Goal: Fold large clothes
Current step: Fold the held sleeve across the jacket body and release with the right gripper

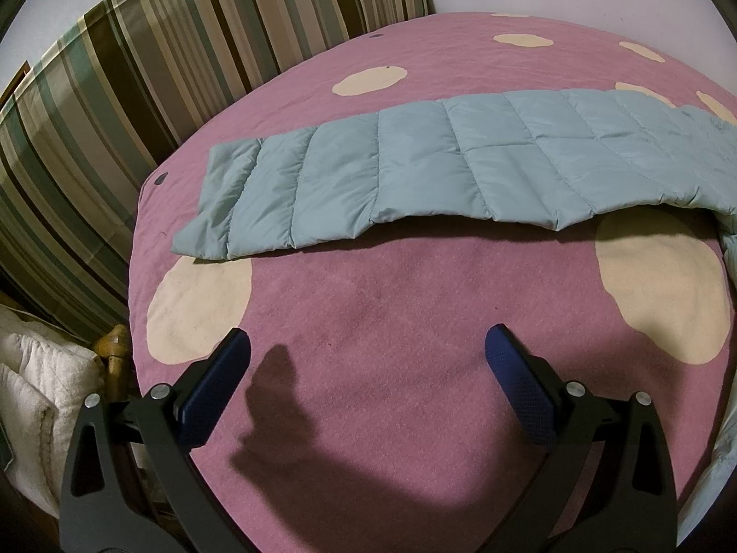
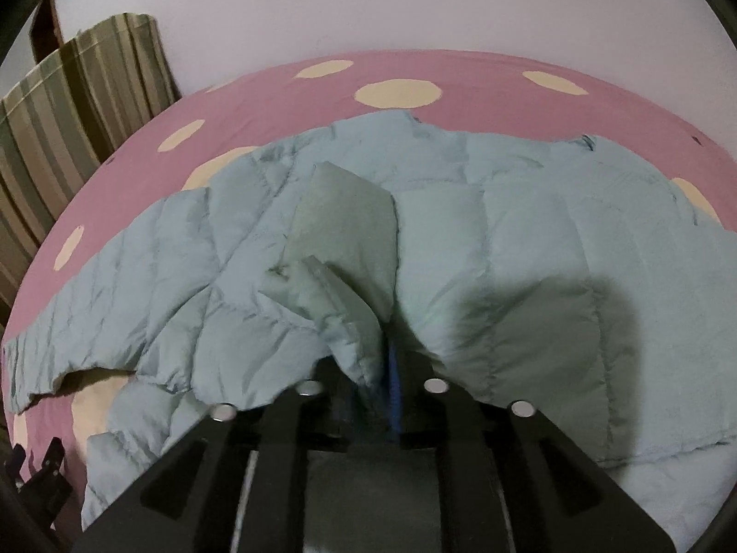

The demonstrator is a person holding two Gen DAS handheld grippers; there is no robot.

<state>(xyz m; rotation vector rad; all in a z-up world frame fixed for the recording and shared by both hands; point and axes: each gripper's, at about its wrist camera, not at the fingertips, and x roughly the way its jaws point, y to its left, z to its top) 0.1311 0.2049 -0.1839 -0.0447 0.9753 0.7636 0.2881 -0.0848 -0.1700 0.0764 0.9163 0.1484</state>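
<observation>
Pinching a bunched fold of the pale-blue puffer jacket (image 2: 460,239), the right hand-held gripper (image 2: 389,368) had its jaws closed down on fabric right at its own tips, so it was the nearer one by far; body of the garment spread ahead of it & to both sides over the pink spotted bed cover (image 2: 285,92).

Left hand-held gripper (image 1: 368,345) hung wide apart w/ nothing between the pads, over bare cover.

Ahead of it, well apart, lay the jacket's sleeve (image 1: 391,170): long axis running crosswise, left to right, cuff end at far left, the rest trailing off right toward the jacket body. Striped cushion (image 1: 138,92) stood beyond at left.

Prob. next: left goes fwd to the sleeve's near edge, approaching across its length, not along it.
</observation>
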